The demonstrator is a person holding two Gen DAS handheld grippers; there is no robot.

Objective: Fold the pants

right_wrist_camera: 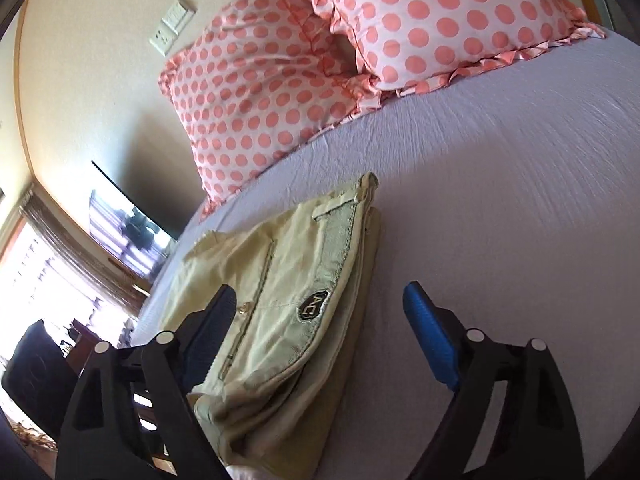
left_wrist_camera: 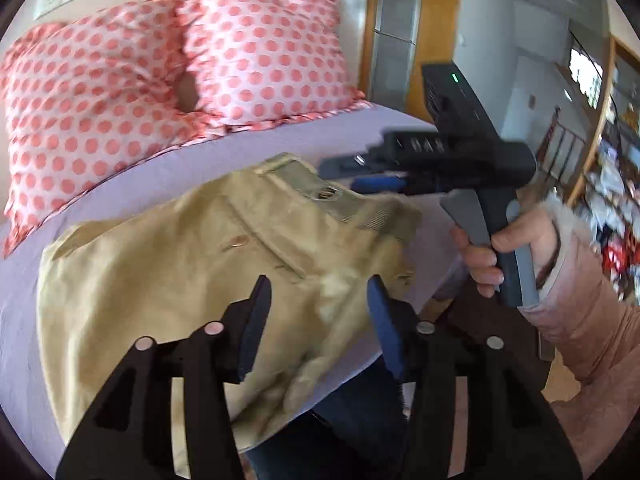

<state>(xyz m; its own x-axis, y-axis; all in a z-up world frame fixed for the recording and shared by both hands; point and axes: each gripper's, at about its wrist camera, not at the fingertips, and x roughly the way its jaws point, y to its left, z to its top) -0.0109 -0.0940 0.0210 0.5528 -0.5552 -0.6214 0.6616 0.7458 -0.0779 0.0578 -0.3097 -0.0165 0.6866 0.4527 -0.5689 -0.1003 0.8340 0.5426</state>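
Note:
Khaki pants [left_wrist_camera: 208, 264] lie folded in a stack on the lilac bed sheet [left_wrist_camera: 120, 184], near the bed's edge. My left gripper [left_wrist_camera: 320, 288] is open and empty, hovering just above the pants' near part. My right gripper [left_wrist_camera: 352, 172] shows in the left wrist view over the waistband with its black patch [left_wrist_camera: 326, 193]; a hand holds its handle. In the right wrist view the pants [right_wrist_camera: 280, 312] lie between and ahead of the open right gripper [right_wrist_camera: 320, 300], which holds nothing. The patch [right_wrist_camera: 313, 305] faces up.
Two pink polka-dot pillows [left_wrist_camera: 256, 52] [right_wrist_camera: 272, 92] rest at the head of the bed. The sheet [right_wrist_camera: 500, 220] stretches beyond the pants. A dark chair [right_wrist_camera: 36, 376] and window are left of the bed. A cluttered shelf [left_wrist_camera: 612, 184] stands at right.

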